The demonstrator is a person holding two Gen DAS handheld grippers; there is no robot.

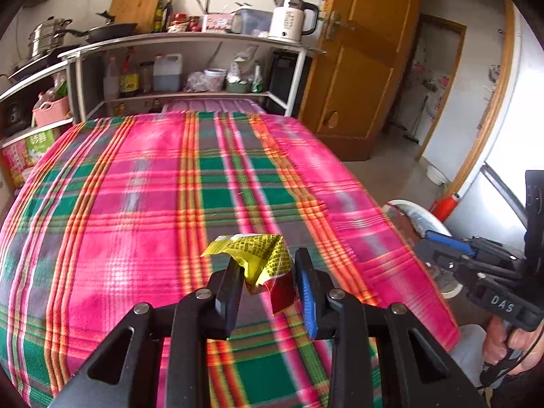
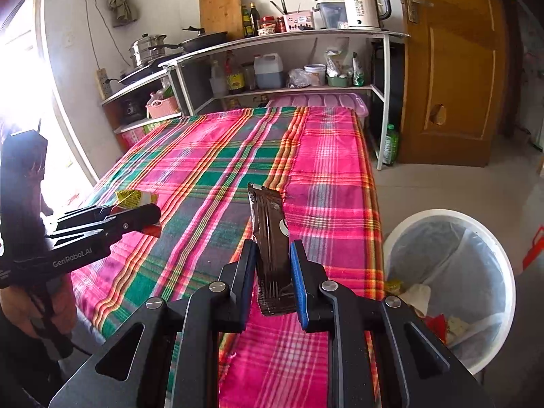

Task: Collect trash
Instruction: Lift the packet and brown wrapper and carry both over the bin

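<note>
A crumpled yellow and red wrapper (image 1: 260, 258) is pinched in my left gripper (image 1: 268, 260), which is shut on it just above the plaid tablecloth (image 1: 153, 176). The right wrist view shows that gripper (image 2: 154, 212) from the side at the left, with the yellow wrapper (image 2: 131, 198) sticking out of it. My right gripper (image 2: 272, 248) is shut on a long brown wrapper (image 2: 270, 224) that stands upright between its pads. It also shows at the right edge of the left wrist view, as the right gripper (image 1: 426, 243) over the table's corner. A white bin (image 2: 442, 213) with a clear liner stands right of the table, with scraps inside.
A white shelf unit (image 2: 386, 68) with bottles, pots, a kettle (image 2: 363, 5) and a cutting board stands behind the table. A wooden door (image 2: 452, 68) is at the back right, and a green bottle (image 2: 391, 144) stands on the floor by the shelf leg. A hand grips each handle.
</note>
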